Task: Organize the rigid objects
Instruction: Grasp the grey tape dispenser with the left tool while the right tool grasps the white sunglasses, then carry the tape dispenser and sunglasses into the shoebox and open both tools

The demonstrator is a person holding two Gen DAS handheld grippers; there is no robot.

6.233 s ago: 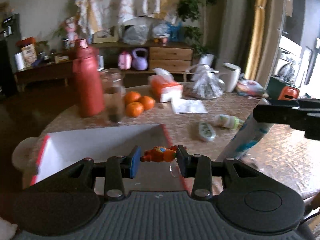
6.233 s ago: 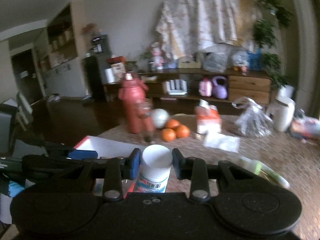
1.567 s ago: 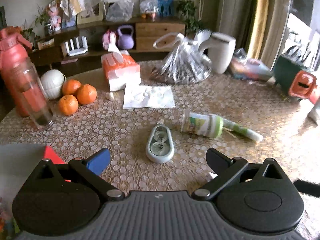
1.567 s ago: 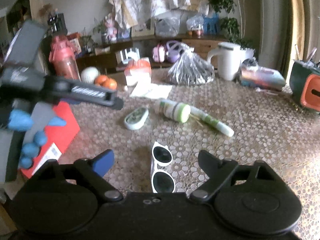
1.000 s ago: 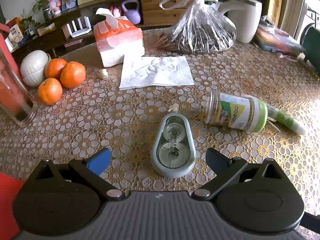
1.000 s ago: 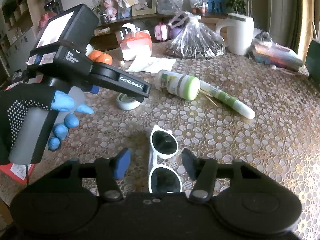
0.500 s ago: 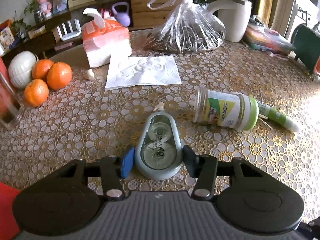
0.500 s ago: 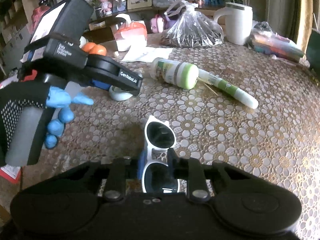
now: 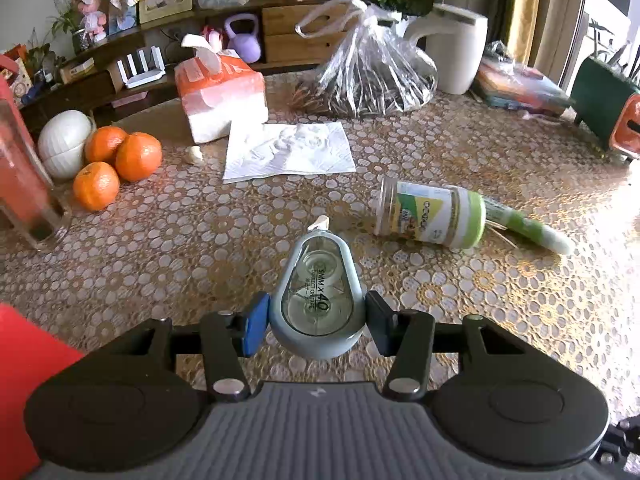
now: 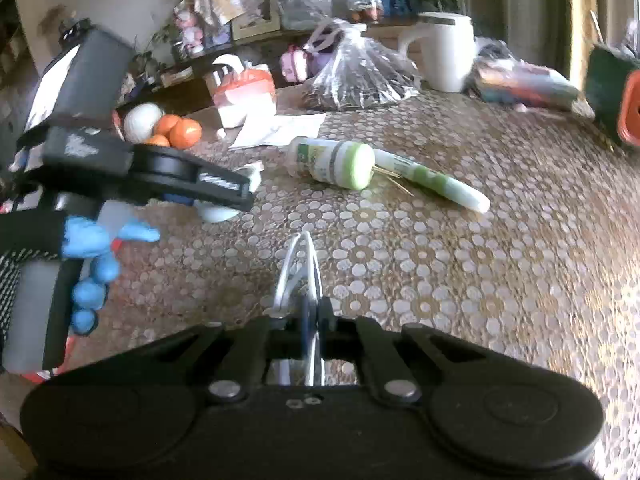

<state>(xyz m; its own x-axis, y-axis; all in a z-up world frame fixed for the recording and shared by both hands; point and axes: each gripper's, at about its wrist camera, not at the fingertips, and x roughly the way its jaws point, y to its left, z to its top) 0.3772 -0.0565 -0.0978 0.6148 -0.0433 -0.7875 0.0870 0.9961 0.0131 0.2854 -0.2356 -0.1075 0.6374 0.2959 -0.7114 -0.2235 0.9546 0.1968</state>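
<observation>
The counter, under a lace-patterned cloth, carries a toppled green-lidded jar touching a green tube near its middle. Toward the far edge lie a white napkin, a tissue pack, a clear plastic bag and a white jug; three oranges sit by the left edge.

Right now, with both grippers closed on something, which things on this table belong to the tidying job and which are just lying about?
Job items:
- correction tape, in the left gripper
- white sunglasses, pinched in the right gripper
- green-lidded jar, on its side
- green tube beside it

Probably lying about:
- oranges
- tissue pack
- paper napkin
- plastic bag
- white jug
</observation>
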